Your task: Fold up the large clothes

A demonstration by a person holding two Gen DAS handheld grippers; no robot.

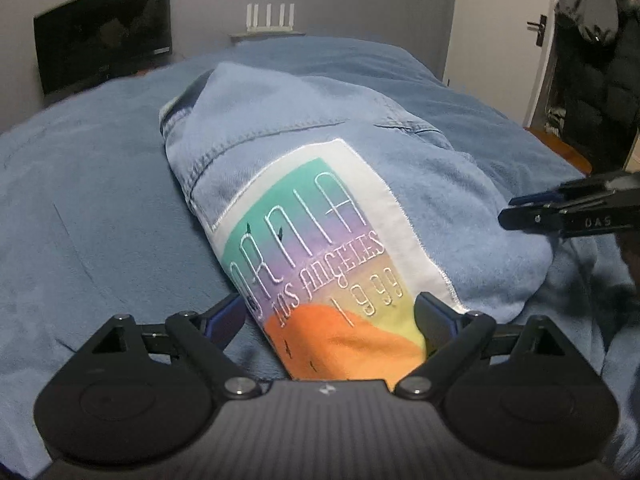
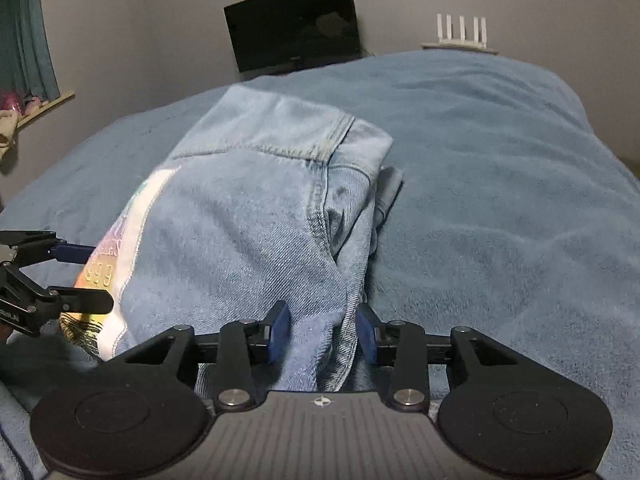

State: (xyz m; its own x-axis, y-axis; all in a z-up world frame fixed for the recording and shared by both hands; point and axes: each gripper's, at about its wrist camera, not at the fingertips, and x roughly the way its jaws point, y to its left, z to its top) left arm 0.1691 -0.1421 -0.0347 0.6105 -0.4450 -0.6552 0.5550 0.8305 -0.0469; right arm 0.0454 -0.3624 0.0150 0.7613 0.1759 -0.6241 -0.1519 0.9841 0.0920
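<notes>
We see the folded denim jacket (image 1: 304, 184) lying lengthwise away from us; left gripper (image 1: 332, 316) wide, right gripper (image 2: 322, 334) narrow, both gripping nothing.

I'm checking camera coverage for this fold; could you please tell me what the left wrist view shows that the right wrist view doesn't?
Only the left wrist view shows the door, the dark coats hanging beside it, and the patch's lettering face-on. Only the right wrist view shows the teal curtain and the jacket's bunched seam edge between the right tool's pads. Both share the folded denim jacket, blue blanket, black monitor and white router.
</notes>
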